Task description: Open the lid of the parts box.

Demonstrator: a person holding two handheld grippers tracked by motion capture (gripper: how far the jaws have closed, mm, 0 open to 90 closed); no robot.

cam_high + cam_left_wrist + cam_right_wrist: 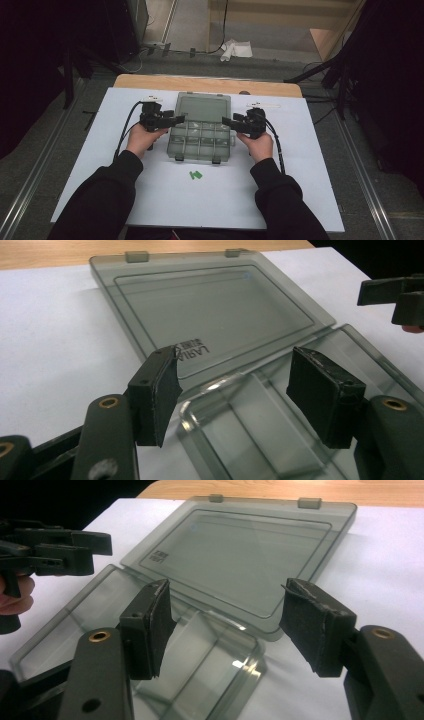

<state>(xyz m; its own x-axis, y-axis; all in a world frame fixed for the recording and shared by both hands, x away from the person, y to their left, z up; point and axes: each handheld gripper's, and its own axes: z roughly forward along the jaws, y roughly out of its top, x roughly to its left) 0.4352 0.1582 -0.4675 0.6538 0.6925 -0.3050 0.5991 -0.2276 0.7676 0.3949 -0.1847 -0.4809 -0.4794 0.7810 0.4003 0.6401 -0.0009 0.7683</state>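
A: Where's the box?
B: Compartment box (pixel 201 141) sits mid-counter (pixel 300 165), lid flat open behind it.
A: Jaws?
B: Your left gripper (pixel 176 120) and right gripper (pixel 228 121) flank the box, both jaws apart, empty.

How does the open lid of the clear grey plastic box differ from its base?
The flat lid lies on the far side; the base sits nearer the person. The lid is one undivided panel; the base is split into compartments. Both are the same smoky clear plastic, joined at the hinge.

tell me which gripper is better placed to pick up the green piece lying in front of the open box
Left, slightly, as a guess: the green piece lies nearer the left gripper than the right gripper. Both are open and empty.
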